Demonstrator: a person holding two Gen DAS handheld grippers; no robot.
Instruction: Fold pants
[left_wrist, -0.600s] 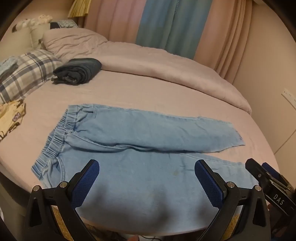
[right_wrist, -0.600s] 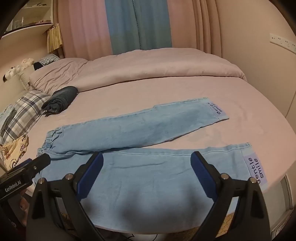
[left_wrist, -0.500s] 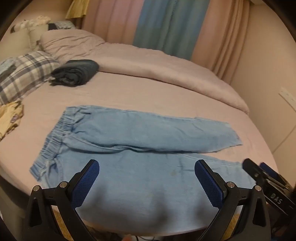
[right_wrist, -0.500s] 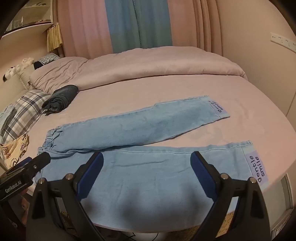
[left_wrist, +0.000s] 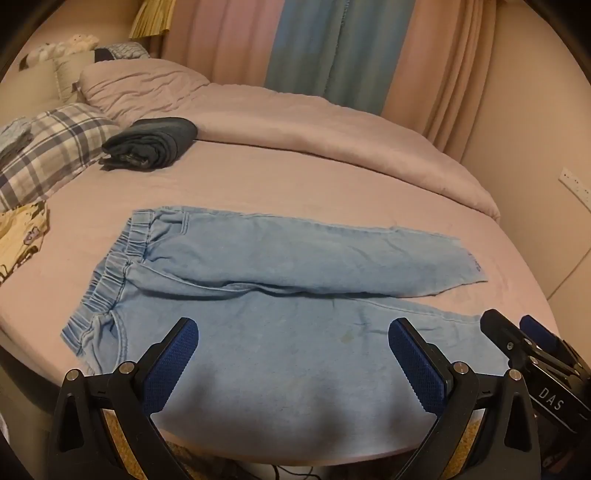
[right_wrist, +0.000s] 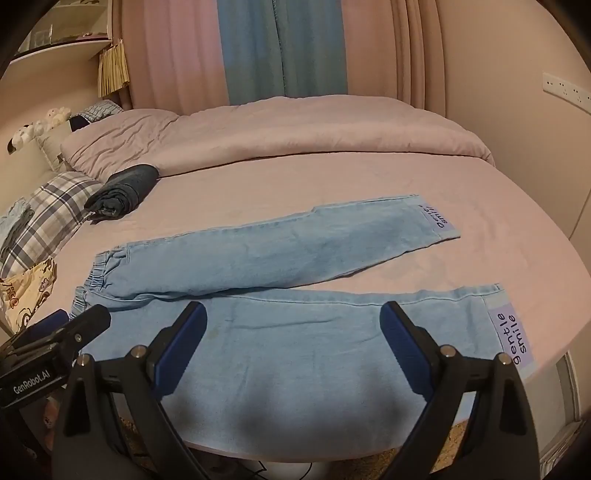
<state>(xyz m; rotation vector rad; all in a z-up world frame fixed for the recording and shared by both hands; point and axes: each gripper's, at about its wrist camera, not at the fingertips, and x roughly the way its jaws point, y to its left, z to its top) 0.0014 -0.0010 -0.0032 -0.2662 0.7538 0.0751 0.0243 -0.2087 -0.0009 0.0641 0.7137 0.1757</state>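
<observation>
Light blue denim pants (left_wrist: 280, 295) lie flat on the pink bed, waistband to the left, both legs spread to the right; they also show in the right wrist view (right_wrist: 295, 288). Each cuff carries a lilac "gentle smile" label (right_wrist: 511, 341). My left gripper (left_wrist: 293, 363) is open and empty, above the near leg close to the bed's front edge. My right gripper (right_wrist: 293, 349) is open and empty, above the same near leg, further right. Each gripper shows at the edge of the other's view.
A folded dark garment (left_wrist: 151, 144) lies at the back left. A plaid pillow (left_wrist: 48, 147) and a yellow printed cloth (left_wrist: 18, 236) lie at the left. A bunched pink duvet (left_wrist: 332, 136) runs along the far side. Curtains hang behind.
Both views have shifted only slightly; the grippers hover in nearly the same place, still open. The pants have not moved.
</observation>
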